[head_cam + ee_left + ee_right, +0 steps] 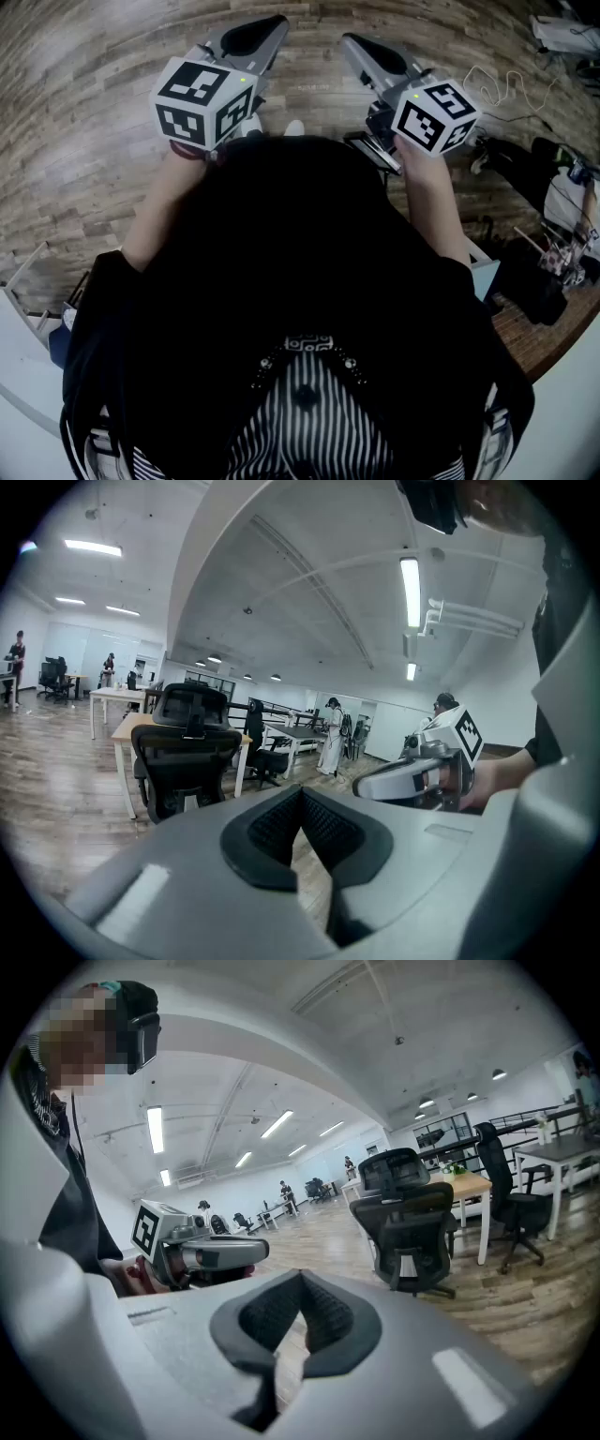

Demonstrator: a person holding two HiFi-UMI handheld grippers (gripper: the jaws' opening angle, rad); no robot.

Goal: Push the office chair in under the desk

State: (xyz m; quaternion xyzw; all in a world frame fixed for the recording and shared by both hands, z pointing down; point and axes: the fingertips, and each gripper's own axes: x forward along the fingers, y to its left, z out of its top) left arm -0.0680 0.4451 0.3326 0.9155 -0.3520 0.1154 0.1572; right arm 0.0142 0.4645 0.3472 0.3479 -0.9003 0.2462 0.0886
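A black mesh office chair (187,752) with a headrest stands some way ahead on the wooden floor, its back toward me, in front of a light wooden desk (127,727) with white legs. The right gripper view has the same chair (409,1229) and desk (471,1186) right of centre. Both grippers are held side by side in front of the person's chest, well short of the chair. My left gripper (272,23) (302,794) is shut with nothing in it. My right gripper (352,42) (300,1279) is shut and empty too. Each gripper shows in the other's view.
More desks and black chairs (267,757) stand behind the wooden desk, and another chair (511,1199) stands to its right. People (331,735) are far back in the hall. Cables and dark gear (548,202) lie on the floor to my right.
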